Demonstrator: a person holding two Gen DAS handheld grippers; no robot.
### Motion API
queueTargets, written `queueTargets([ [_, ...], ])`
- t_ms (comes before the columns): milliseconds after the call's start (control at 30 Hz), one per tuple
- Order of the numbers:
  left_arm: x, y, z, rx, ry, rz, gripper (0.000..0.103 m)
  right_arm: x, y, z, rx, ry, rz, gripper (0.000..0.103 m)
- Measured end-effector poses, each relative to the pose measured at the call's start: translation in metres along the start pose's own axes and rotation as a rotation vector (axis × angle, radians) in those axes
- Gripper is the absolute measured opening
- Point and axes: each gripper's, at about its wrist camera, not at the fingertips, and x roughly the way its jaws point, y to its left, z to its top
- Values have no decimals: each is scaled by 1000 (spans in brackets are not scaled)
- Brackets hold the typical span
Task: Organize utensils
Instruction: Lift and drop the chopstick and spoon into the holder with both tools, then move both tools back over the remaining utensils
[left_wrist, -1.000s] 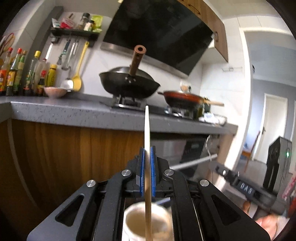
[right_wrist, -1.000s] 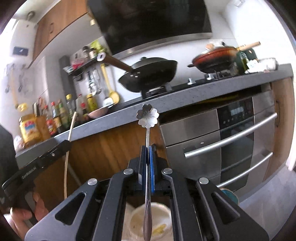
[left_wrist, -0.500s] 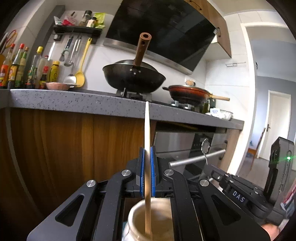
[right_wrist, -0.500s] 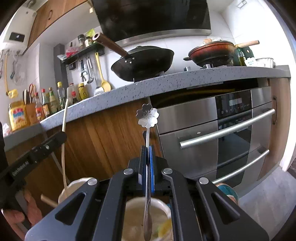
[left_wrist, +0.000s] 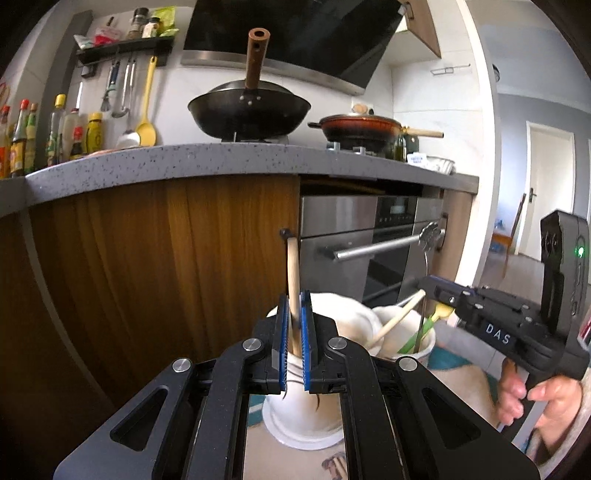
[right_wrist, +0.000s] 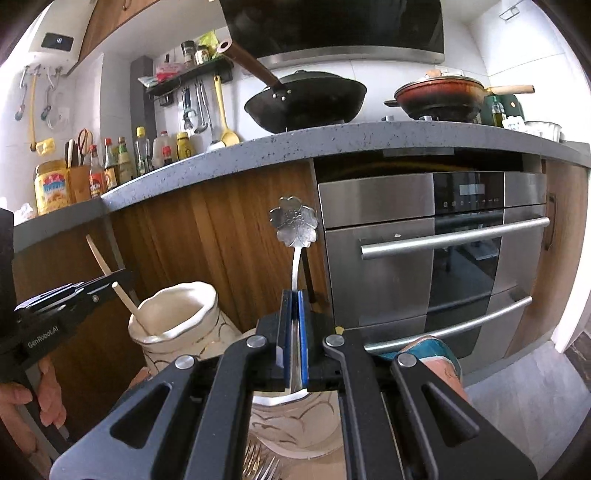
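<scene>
The left gripper (left_wrist: 294, 325), black with blue pads, has its jaws parted slightly around a pale wooden chopstick (left_wrist: 292, 273) that stands nearly upright, its lower end down in a white ceramic jar (left_wrist: 295, 413). Just to the right stands a second white ceramic jar (left_wrist: 421, 345) with a wooden stick and green utensils leaning inside. The right gripper (left_wrist: 424, 286) holds a silver flower-headed spoon (left_wrist: 430, 236) upright over that second jar, before a stainless-steel oven (left_wrist: 369, 236).
</scene>
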Motion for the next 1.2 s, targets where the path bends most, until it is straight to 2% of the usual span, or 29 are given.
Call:
queueTargets([
  [67,1,-2,0,9,16,9,9,1,0,1,2,11,-5,3],
  [167,-2,-3,1,14,8,16,21,-1,-1,4,12,15,-7,4],
  [267,-5,-4,4,13,8,21,36,-7,-1,9,20,5,-8,14],
  [367,-13,-2,8,7,-10,39,57,-16,-1,13,25,-8,-1,29],
  [433,-19,-2,10,1,-24,51,79,-24,-1,16,31,-18,5,42],
  [467,-24,-1,11,-9,-32,56,82,-28,0,17,33,-20,7,46],
  [567,-34,0,11,-28,-31,69,91,-43,2,15,29,-23,10,65],
  [633,-42,1,8,-30,-33,83,95,-54,3,11,26,-24,9,82],
  [733,-51,1,4,-30,-18,102,97,-69,1,2,33,-15,11,98],
  [900,-63,-1,-10,-36,11,117,98,-89,-7,-17,36,27,-50,98],
  [1067,-67,-11,-27,-4,59,151,98,-100,-15,-26,76,65,-73,98],
  [1200,-73,-16,-39,-17,101,125,98,-106,-11,-31,73,88,-70,98],
])
